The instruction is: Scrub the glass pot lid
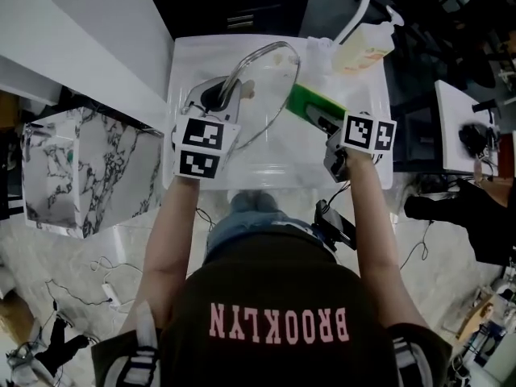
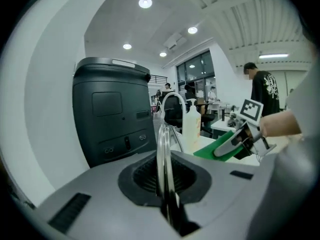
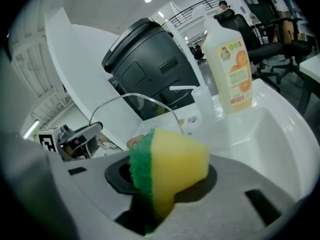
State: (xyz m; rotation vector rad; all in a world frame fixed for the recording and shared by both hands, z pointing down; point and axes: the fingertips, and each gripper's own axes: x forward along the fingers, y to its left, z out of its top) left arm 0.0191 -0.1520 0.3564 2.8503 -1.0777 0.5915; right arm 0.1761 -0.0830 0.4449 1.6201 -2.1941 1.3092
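A soap bottle [image 1: 367,47] and a faucet [image 1: 357,6] stand at the upper right of the white sink [image 1: 184,63]. My left gripper [image 1: 219,97] is clamped on the rim of the round glass lid [image 1: 270,83], held on edge at frame centre. My right gripper [image 1: 322,122] squeezes a soft yellow-and-green sponge [image 1: 305,101] just right of the lid; I cannot tell whether they touch.

L claw [image 1: 228,97], R claw [image 1: 321,119] clamped; arms fwd.
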